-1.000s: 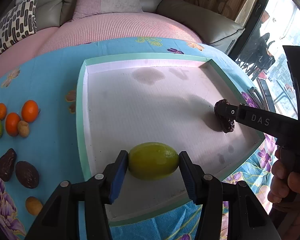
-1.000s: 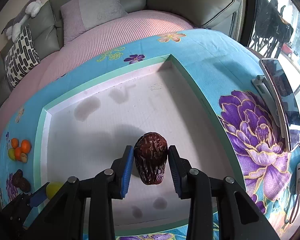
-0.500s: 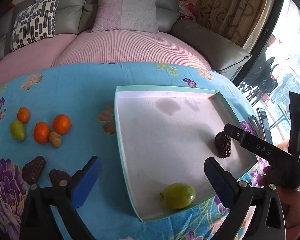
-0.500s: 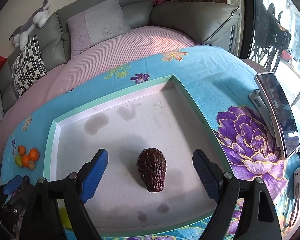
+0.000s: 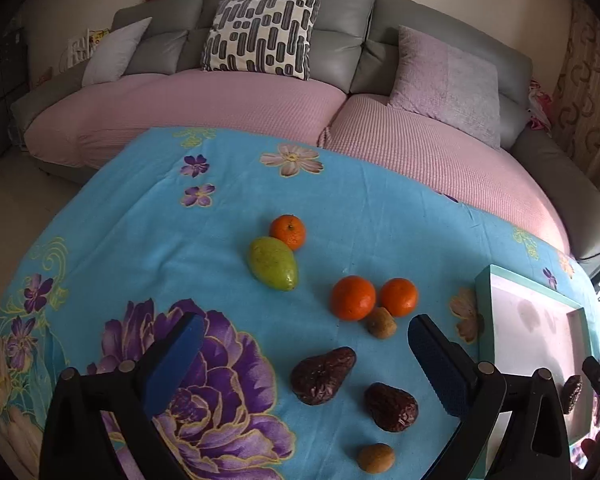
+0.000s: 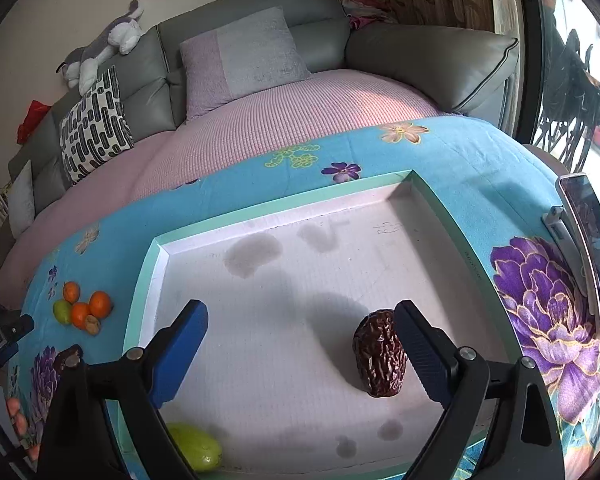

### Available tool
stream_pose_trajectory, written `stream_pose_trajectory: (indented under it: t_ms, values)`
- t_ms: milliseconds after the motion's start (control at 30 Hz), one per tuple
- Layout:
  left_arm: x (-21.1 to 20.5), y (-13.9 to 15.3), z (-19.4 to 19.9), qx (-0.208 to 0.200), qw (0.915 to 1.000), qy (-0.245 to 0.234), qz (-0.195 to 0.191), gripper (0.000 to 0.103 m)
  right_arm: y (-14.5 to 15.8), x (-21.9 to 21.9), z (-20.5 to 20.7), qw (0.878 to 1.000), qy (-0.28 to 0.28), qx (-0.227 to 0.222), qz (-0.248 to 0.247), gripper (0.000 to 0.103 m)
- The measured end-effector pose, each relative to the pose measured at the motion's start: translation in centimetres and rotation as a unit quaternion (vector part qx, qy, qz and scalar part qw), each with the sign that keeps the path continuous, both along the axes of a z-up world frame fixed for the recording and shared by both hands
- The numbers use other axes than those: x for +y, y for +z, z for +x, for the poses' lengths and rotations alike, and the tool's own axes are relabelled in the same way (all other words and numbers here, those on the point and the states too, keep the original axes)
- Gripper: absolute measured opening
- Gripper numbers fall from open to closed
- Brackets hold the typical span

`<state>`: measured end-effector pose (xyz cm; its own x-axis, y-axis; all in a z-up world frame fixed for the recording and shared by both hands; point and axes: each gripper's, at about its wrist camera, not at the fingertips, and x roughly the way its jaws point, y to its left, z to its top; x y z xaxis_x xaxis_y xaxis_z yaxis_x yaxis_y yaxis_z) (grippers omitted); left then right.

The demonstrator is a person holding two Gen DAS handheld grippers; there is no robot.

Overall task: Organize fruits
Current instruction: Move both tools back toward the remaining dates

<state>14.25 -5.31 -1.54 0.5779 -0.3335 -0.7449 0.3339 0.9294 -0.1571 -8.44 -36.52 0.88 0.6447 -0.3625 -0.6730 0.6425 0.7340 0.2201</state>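
My left gripper [image 5: 302, 364] is open above the blue flowered cloth, over loose fruit: two dark dates [image 5: 323, 369] [image 5: 391, 407], three oranges [image 5: 353, 297] [image 5: 399, 297] [image 5: 288, 231], a green fruit [image 5: 273, 263] and two small brown fruits [image 5: 381, 322] [image 5: 376, 457]. The white tray with a mint rim [image 5: 483, 312] lies at the right edge. My right gripper [image 6: 302, 346] hangs open over that tray [image 6: 260, 213]. A dark date [image 6: 379, 353] lies on the tray floor just inside my right finger [image 6: 422, 354]. A green fruit [image 6: 198, 447] sits in the tray's near left corner.
A grey sofa with a pink cover [image 5: 228, 92] curves behind the table. A phone on a stand [image 6: 588, 236] stands on the cloth right of the tray. The other gripper's black body [image 6: 0, 344] shows at the left edge of the right wrist view.
Both grippers opened and let go: the green fruit and the date now lie in the tray. My left gripper swung left to the loose fruit. My right gripper drew back and shifted left.
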Motion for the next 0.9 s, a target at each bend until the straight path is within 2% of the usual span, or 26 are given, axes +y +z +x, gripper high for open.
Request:
stream_pose_trajectory:
  t_ms: [133,300,433,767,900]
  values:
    - [1.3,0.0,0.6,-0.005,0.9999,0.013,-0.006,0.103,0.4,1.9,1.2,0.999,0.025,-0.007,-0.037,0.094]
    - [1.8,0.3,0.7,-0.008,0.9999,0.005,-0.006,0.103,0.4,3.2,2.9,0.999,0.047,-0.011,-0.022,0.094]
    - [1.7,0.6,0.6,0.005,0.9993,-0.028,-0.023,0.103,0.7,4.2,4.1,0.997,0.066,-0.043,0.008,0.094]
    - [3.0,1.9,0.9,-0.019,0.9977,-0.03,-0.058,0.103,2.5,9.3,7.6,0.988,0.126,-0.066,-0.051,0.094]
    - [3.7,1.9,1.3,-0.013,0.9973,-0.023,-0.069,0.103,2.3,10.9,9.0,0.984,0.163,-0.066,-0.036,0.094]
